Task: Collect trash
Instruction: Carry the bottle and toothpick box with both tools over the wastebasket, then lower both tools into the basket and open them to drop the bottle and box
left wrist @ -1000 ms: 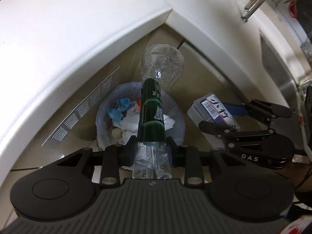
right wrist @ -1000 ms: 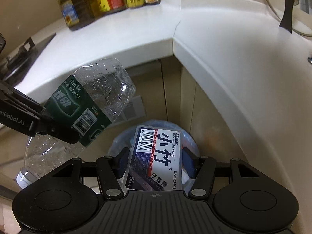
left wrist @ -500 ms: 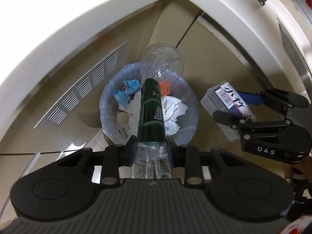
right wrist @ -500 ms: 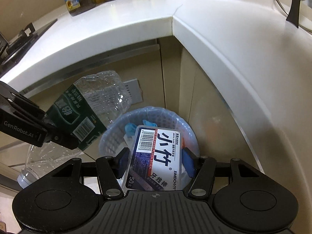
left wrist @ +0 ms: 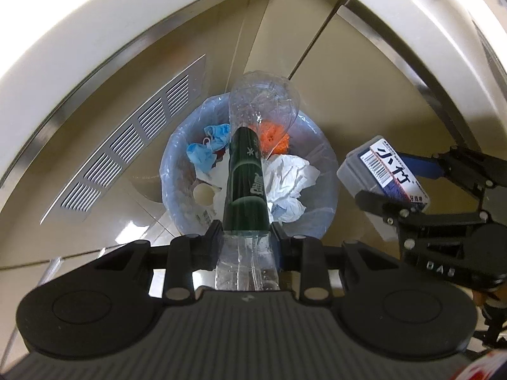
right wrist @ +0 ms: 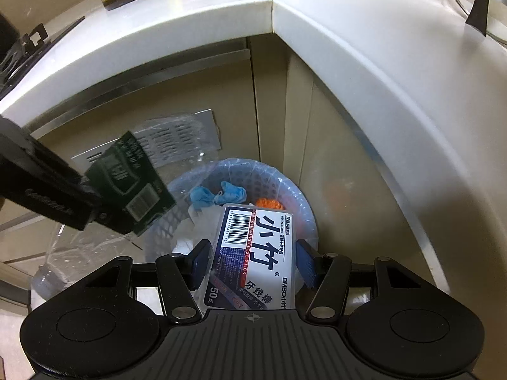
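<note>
Clear plastic bottle (left wrist: 245, 186) is clamped in the left claw (left wrist: 245, 243); floss box (right wrist: 253, 256) is clamped in the right claw (right wrist: 250, 264), above the lined bin (right wrist: 294, 196).

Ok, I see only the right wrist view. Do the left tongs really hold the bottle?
Observer: Yes, the left tongs are shut on the bottle, at the near edge of its green label.
Operator: Where does it point?
Observer: Down at the bin; its clear end overlaps the far rim.
Operator: And my floss box?
Observer: In the left wrist view it shows right of the bin's rim, not over the opening.
</note>
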Demonstrator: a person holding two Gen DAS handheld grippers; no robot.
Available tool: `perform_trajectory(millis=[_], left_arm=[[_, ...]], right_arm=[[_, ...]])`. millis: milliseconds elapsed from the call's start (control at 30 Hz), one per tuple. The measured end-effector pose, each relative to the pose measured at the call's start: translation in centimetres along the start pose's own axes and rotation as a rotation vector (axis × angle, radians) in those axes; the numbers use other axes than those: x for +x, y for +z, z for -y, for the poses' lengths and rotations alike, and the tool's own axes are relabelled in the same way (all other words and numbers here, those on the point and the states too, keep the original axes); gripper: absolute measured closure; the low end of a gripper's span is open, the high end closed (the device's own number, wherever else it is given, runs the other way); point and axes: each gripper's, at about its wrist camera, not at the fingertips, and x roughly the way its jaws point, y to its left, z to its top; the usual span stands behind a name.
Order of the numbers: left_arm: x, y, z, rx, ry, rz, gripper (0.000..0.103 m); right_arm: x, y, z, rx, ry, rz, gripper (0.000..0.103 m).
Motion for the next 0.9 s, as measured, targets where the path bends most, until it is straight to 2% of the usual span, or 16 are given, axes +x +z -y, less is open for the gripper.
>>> perform_trajectory(millis=[400, 900], left_arm=[[2.9, 2.9, 2.3, 0.078, 0.060, -0.029, 0.075], [5.7, 3.8, 1.9, 0.113, 0.067, -0.063, 0.075]], right_arm=[[2.2, -0.1, 0.9, 0.019, 0.005, -0.028, 0.045], [4.4, -0.1, 1.0, 0.041, -0.017, -0.039, 0.045]])
